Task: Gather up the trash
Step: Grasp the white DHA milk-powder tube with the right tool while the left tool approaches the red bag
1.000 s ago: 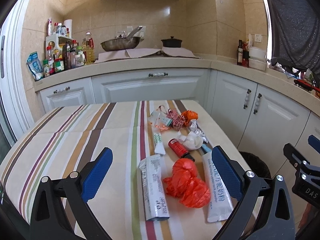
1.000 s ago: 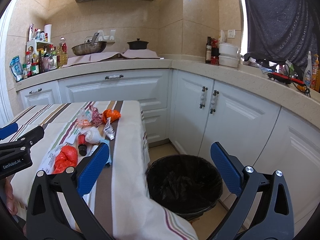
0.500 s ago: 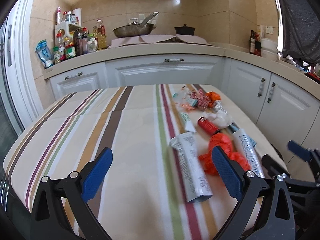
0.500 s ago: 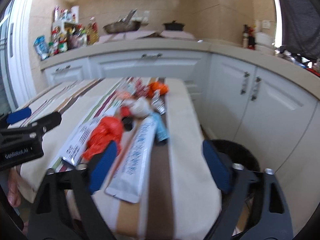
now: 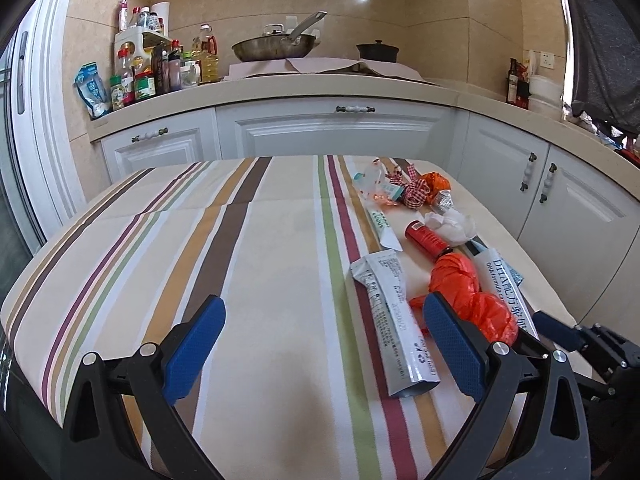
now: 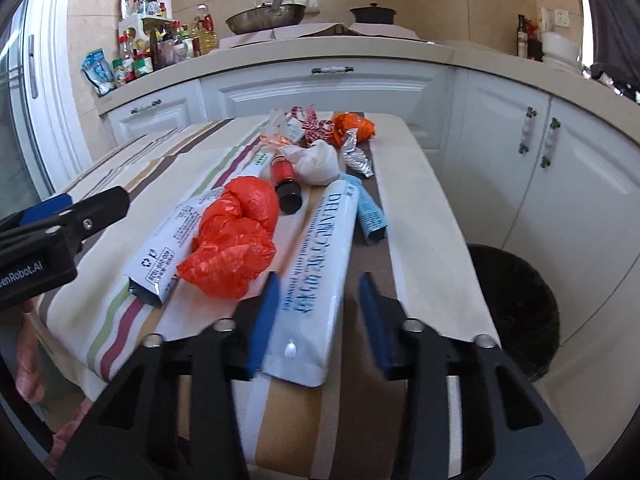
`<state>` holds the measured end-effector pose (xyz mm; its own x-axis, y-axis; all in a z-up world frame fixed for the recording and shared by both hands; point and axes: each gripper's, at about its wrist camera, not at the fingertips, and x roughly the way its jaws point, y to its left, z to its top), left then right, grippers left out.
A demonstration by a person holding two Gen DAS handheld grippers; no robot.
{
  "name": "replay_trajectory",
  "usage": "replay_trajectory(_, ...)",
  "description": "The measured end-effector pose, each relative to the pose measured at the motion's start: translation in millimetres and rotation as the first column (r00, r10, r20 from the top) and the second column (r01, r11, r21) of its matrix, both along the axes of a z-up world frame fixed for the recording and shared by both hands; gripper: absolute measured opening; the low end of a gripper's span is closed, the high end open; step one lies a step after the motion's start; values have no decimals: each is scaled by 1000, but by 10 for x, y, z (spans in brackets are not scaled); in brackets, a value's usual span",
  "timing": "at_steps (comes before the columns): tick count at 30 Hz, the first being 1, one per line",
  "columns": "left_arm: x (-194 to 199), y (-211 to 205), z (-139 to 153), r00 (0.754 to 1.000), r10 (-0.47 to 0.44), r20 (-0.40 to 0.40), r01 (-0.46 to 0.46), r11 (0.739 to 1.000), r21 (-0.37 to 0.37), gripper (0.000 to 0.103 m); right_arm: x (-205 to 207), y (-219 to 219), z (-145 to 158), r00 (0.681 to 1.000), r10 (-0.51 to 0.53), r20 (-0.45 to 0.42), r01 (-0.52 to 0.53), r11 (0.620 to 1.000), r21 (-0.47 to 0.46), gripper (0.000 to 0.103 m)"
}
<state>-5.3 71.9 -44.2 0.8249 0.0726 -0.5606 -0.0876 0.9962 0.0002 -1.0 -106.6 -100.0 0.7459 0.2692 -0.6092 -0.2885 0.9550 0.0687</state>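
Step in hand: I judge this is the approach to a first pick; nothing is held yet and all the trash lies on the table [image 5: 248, 280], which wears a striped cloth.

My right hand-held gripper [image 6: 318, 316]: its blue fingers are apart, one on each side of the near end of the long white sachet with blue letters [image 6: 320, 264], in the lower middle of the right wrist view. I cannot tell if the fingers touch it already.

My left hand-held gripper [image 5: 320, 350]: wide apart and holding nothing, low over the bare cloth at the bottom of the left wrist view.

Where the trash is: the crumpled orange plastic bag [image 6: 234, 242] lies just left of the white sachet and partly over the grey-white flat sachet with the recycle mark [image 6: 170, 248]. Beyond them, toward the upper middle, are the small red bottle with black cap [image 6: 285, 182], the white crumpled tissue [image 6: 318, 162] and a light blue tube [image 6: 370, 210].

Where it must go: the black-lined round trash bin [image 6: 516, 308] stands on the floor at the right, beside the table edge.

Next move, as I judge: close the right fingers on the sachet end, lift it free of the orange bag, and carry it right, over the bin.

Care: the sachet is flat and thin, so the grip must catch its edge well.
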Motion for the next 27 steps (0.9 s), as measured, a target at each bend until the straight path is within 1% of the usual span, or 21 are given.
replay_trajectory(1, 1, -13, -2, 1000, -2, 0, 2, 1000, 0, 97, -8, -8, 1, 1000, 1, 2, -1, 1000, 1, 28)
replay_trajectory(3, 3, -57, -7, 1000, -11, -3, 11, 1000, 3, 97, -28, -31, 8, 1000, 3, 7, -3, 1000, 4, 21)
replay_trajectory(6, 6, -121, -11, 1000, -23, -5, 23, 1000, 6, 97, -61, -77, 22, 1000, 5, 16, -5, 1000, 9, 15)
replay_trajectory(11, 16, -242, 0, 999, -49, -5, 49, 999, 13, 97, -83, -145, 30, 1000, 12, 23, -12, 1000, 15, 11)
replay_trajectory(20, 10, -436, 22, 995, -98, -4, 98, 995, 24, 97, -167, -262, 170, 998, 15, 61, -17, 999, 41, 7)
replay_trajectory(27, 35, -626, 13, 990, -140, -9, 140, 990, 30, 97, -214, -430, 281, 996, -11, 94, 5, 998, 66, 6)
